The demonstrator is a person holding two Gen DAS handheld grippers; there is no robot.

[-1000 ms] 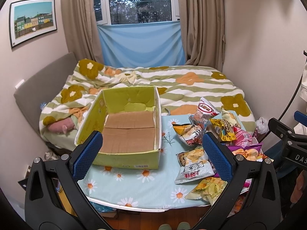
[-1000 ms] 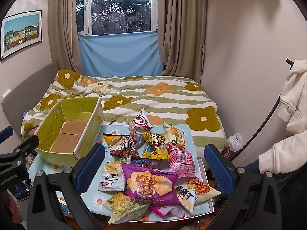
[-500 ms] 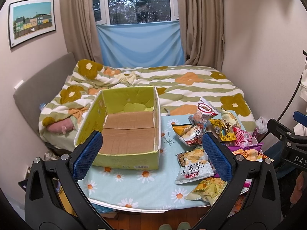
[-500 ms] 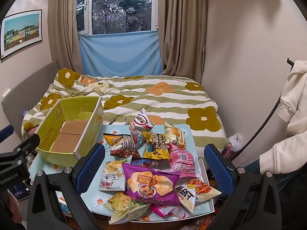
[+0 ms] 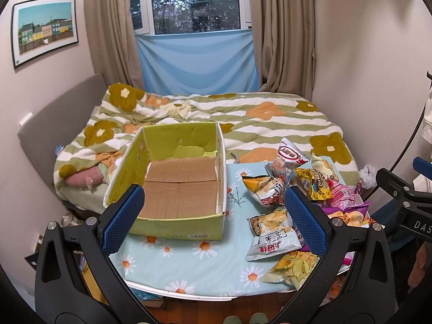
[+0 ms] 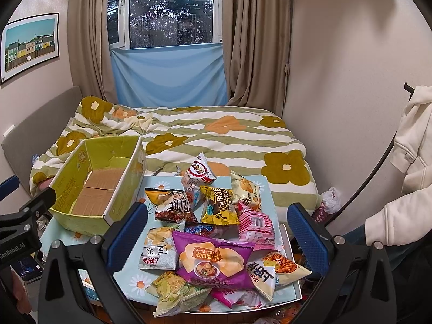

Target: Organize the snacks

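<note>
An empty yellow-green cardboard box (image 5: pixel 178 183) stands on the left of a small table with a daisy cloth (image 5: pixel 189 259); it also shows in the right wrist view (image 6: pixel 94 189). Several snack bags lie in a heap on the right, among them a purple chip bag (image 6: pixel 216 259), a grey chip bag (image 5: pixel 272 237), a yellow bag (image 6: pixel 218 205) and a red-white bag (image 5: pixel 289 159). My left gripper (image 5: pixel 214 218) is open and empty, held above the table's near edge. My right gripper (image 6: pixel 216 235) is open and empty, above the heap.
A bed with a flowered, striped duvet (image 5: pixel 243 118) lies behind the table. Curtains and a window stand at the back. A white hooded garment (image 6: pixel 410 145) hangs at the right wall. The floor (image 5: pixel 216 310) shows below the table's front edge.
Both grippers have barely shifted. The view has drifted slightly; nothing was taken hold of or let go.
</note>
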